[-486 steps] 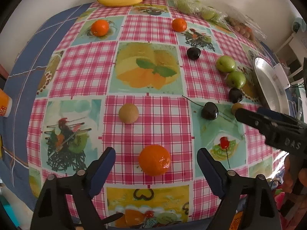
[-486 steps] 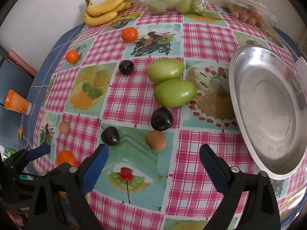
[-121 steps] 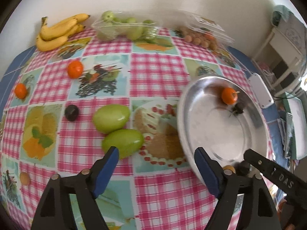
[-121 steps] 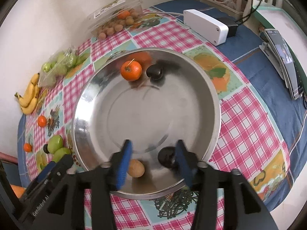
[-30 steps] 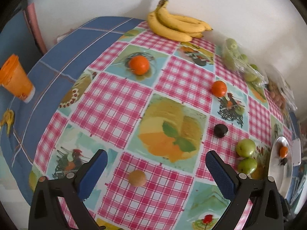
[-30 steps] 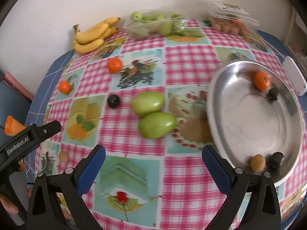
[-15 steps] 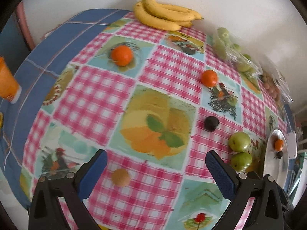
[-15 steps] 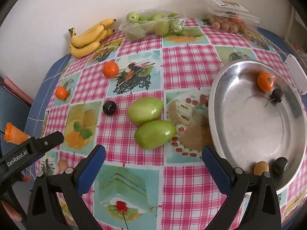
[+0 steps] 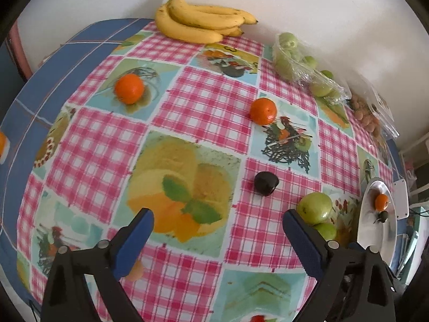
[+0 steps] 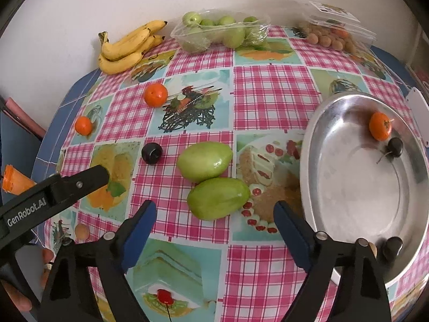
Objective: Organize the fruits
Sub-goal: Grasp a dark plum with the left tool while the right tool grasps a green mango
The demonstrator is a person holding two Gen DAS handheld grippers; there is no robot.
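My left gripper is open and empty above the tablecloth; a small tan fruit lies partly hidden behind its left finger. A dark plum and two oranges lie ahead of it. My right gripper is open and empty, just short of two green mangoes. The silver tray on the right holds an orange, a dark cherry, a dark plum and a tan fruit.
Bananas, a bag of green fruit and a clear box of small brown fruit stand along the far wall. An orange cup stands off the table's left edge. A cherry lies near the front edge.
My left gripper has moved forward and to the right over the cloth, so the tan fruit now sits behind its left finger. My right gripper has come closer to the two mangoes.
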